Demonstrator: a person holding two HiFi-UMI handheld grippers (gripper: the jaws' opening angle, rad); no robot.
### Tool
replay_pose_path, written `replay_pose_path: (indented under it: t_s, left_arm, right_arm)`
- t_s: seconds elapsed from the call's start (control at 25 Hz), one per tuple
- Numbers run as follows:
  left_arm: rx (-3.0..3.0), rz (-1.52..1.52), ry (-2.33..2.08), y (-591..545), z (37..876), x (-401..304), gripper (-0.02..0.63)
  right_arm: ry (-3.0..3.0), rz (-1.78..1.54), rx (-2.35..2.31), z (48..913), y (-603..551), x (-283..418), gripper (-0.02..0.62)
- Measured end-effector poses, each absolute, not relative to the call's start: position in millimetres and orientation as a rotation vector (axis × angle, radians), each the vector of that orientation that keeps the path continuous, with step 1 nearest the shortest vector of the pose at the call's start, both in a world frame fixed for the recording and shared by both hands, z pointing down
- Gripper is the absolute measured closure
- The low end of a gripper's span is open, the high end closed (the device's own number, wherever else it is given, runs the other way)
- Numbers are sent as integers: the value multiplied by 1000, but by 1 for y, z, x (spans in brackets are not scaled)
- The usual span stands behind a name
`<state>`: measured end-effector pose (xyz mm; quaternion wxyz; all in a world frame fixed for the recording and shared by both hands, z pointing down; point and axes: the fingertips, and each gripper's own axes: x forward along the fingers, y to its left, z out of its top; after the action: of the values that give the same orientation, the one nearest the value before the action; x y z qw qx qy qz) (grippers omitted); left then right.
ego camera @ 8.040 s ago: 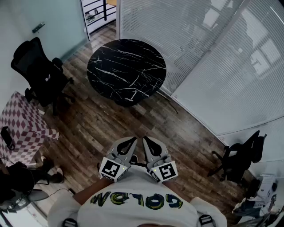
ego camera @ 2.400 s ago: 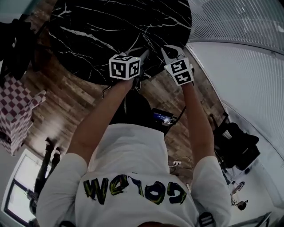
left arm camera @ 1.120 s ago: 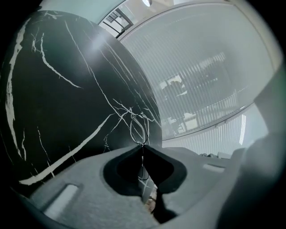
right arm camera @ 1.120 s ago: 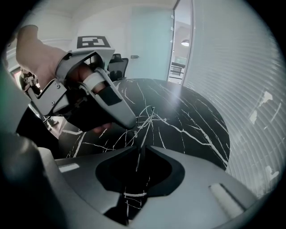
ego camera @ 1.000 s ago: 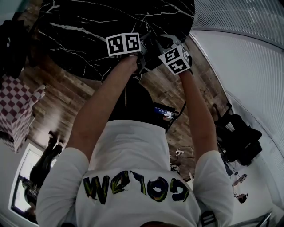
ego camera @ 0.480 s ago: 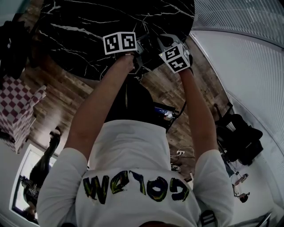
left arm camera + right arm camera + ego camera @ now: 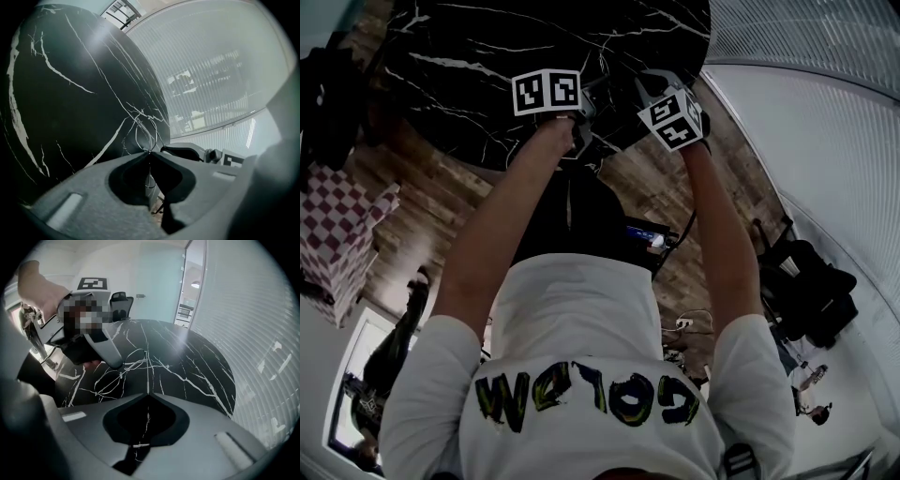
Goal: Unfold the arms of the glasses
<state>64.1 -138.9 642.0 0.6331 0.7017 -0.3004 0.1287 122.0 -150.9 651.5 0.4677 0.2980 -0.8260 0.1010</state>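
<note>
The left gripper [image 7: 148,153] is clenched on the rim of a pair of thin, round-lensed wire glasses [image 7: 145,134], one lens loop standing up just past its tips. Close on its right, the right gripper [image 7: 148,393] is pinched tight on a hair-thin straight wire [image 7: 148,378] running from its tips toward the frame, which I take to be one arm. To my eye the unfolding is at its start: the frame is braced and the first arm caught but not yet swung out. Next the right gripper should sweep that arm round its hinge in a gentle arc while the left holds steady; the wire looks springy, slick and easily bent. Beneath both lies a round black marble tabletop [image 7: 70,93], polished and white-veined.
</note>
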Motion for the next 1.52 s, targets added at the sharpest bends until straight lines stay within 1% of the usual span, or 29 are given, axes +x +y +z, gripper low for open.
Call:
replay_pose_path:
  t_s: [0.64, 1.08, 1.52]
  left_arm:
    - [1648, 408, -639, -118, 644, 58, 596]
    - [1676, 482, -605, -108, 644, 57, 597]
    - [1666, 502, -563, -95, 646, 58, 597]
  right_arm:
    - [-1949, 90, 571, 654, -155, 129, 591]
    - [-1893, -84, 442, 653, -162, 130, 589]
    - [-1784, -337, 293, 651, -170, 125, 589]
